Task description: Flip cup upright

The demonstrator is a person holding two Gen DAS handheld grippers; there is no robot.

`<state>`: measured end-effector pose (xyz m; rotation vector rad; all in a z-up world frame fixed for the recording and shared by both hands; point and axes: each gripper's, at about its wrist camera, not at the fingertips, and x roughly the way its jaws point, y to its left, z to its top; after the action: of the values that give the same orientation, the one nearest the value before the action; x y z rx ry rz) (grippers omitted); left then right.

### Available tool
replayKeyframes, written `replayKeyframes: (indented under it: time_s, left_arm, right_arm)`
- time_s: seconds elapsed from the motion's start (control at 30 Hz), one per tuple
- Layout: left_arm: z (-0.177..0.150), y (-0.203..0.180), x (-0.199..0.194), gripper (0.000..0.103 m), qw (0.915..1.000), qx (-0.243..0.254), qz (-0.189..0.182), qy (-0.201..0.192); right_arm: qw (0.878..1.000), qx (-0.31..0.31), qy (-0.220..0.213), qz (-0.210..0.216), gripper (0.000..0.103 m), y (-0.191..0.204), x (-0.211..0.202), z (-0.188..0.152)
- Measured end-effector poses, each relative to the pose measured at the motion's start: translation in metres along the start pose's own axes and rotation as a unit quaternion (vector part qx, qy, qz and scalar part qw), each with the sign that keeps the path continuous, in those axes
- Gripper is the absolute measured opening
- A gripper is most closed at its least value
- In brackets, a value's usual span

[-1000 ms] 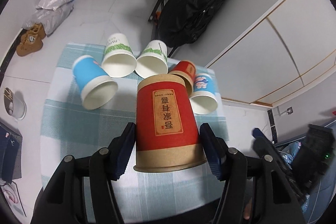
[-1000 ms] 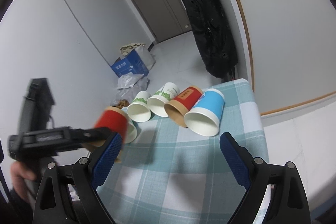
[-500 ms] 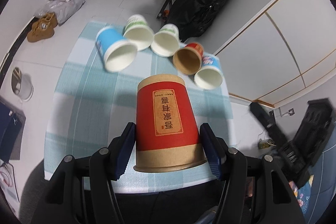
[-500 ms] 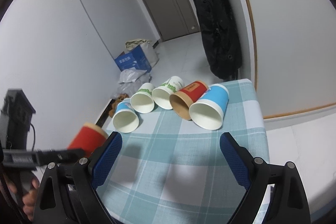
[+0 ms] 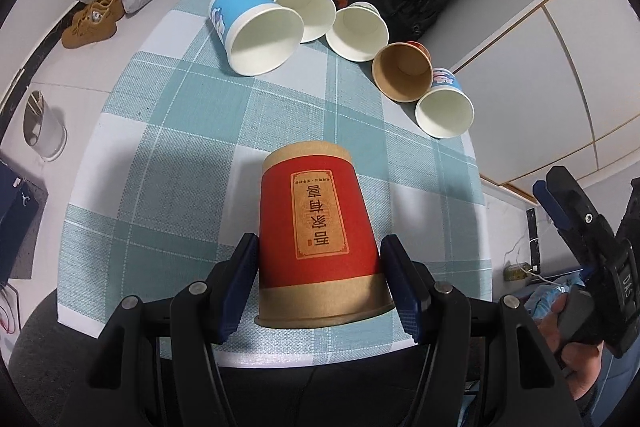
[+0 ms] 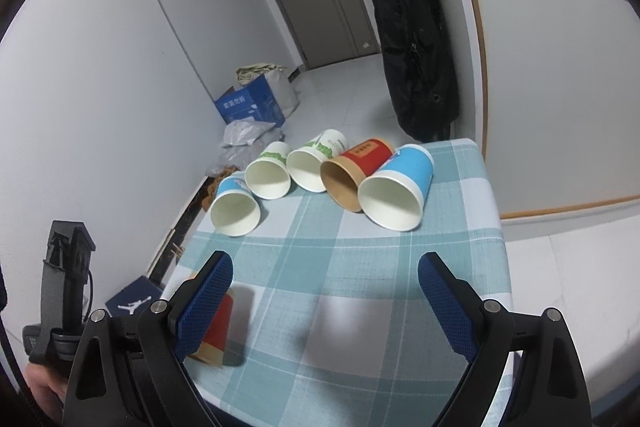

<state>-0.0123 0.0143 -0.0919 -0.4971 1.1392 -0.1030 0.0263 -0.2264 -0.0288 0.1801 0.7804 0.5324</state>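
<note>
My left gripper (image 5: 320,283) is shut on a red and kraft paper cup (image 5: 316,239), gripping its sides near the wide rim. The cup's narrow base points away from me over the near part of the checked tablecloth (image 5: 180,155). In the right wrist view the same cup (image 6: 216,331) shows partly behind my left finger, low near the table's near left corner. My right gripper (image 6: 324,307) is open and empty above the near part of the table.
Several cups lie on their sides in a row at the far end: a blue one (image 5: 256,35), two green-printed white ones (image 5: 308,11), a red kraft one (image 5: 404,71), a small blue one (image 5: 444,111). A black backpack (image 6: 416,47) hangs beyond the table.
My left gripper has pulled the red cup back toward the near table edge, farther from the row. In the right wrist view the cup has dropped low, next to the table.
</note>
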Motion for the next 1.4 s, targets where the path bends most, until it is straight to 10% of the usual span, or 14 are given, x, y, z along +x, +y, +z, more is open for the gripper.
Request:
replayKeyframes:
  time_s: [0.9, 1.17, 1.4]
  left_arm:
    - [0.003, 0.006, 0.005, 0.077, 0.999, -0.043, -0.012, 0.005]
    - [0.009, 0.0, -0.058, 0.077, 0.9927, -0.018, -0.025, -0.117]
    - [0.003, -0.022, -0.093, 0.078, 0.9716, 0.05, 0.081, -0.217]
  right_arm:
    - [1.0, 0.001, 0.006, -0.004, 0.095, 0.001, -0.002, -0.005]
    - [1.0, -0.004, 0.003, 0.006, 0.095, 0.006, -0.01, -0.01]
    - [1.0, -0.02, -0.003, 0.024, 0.095, 0.02, -0.014, -0.015]
